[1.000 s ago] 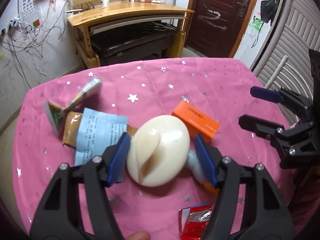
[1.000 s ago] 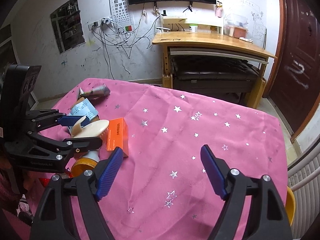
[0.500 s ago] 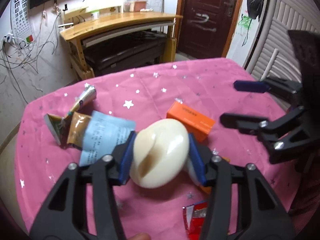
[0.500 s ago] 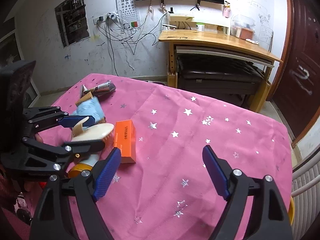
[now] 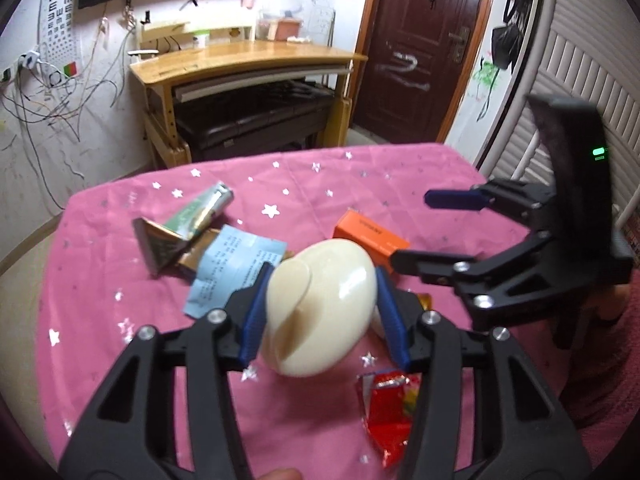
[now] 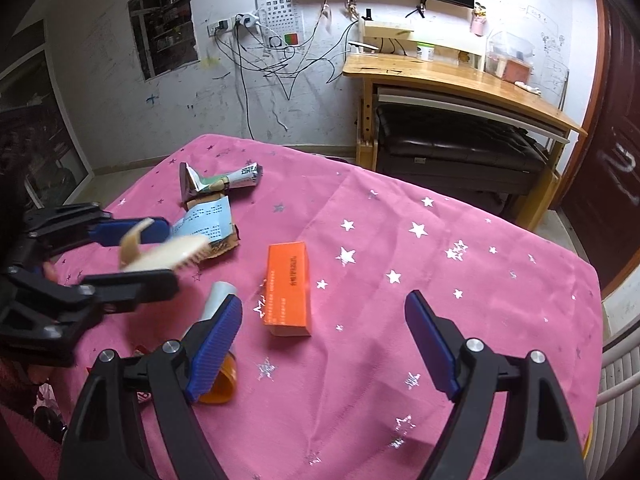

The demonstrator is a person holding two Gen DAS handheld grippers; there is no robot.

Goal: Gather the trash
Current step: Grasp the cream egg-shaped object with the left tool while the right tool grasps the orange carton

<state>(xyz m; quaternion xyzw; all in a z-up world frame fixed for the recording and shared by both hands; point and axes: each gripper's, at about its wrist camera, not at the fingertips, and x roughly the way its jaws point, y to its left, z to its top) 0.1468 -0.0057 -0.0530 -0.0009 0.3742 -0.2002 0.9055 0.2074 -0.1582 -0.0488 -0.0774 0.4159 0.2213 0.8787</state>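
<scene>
A cream oval scrubbing brush (image 5: 320, 308) is clamped between the blue pads of my left gripper (image 5: 320, 292) and hangs a little above the pink star tablecloth (image 5: 100, 280). The right wrist view shows its bristles (image 6: 188, 254) pointing down, clear of the cloth. My right gripper (image 6: 323, 304) is open and empty, hovering over the orange box (image 6: 289, 294). Other trash lies around: a blue paper slip (image 5: 234, 268), a squeezed tube (image 5: 200, 210), a red foil wrapper (image 5: 390, 412) and a pale bottle with an orange cap (image 6: 218, 300).
A wooden desk (image 6: 460, 76) with a dark bench under it stands beyond the table's far edge. A dark door (image 5: 420, 40) is at the back right and a white radiator (image 5: 580, 80) to the right. The tablecloth's right half (image 6: 480, 260) holds only stars.
My left gripper closed on the cream brush and raised it off the cloth. The right gripper drifted closer to the orange box, still open.
</scene>
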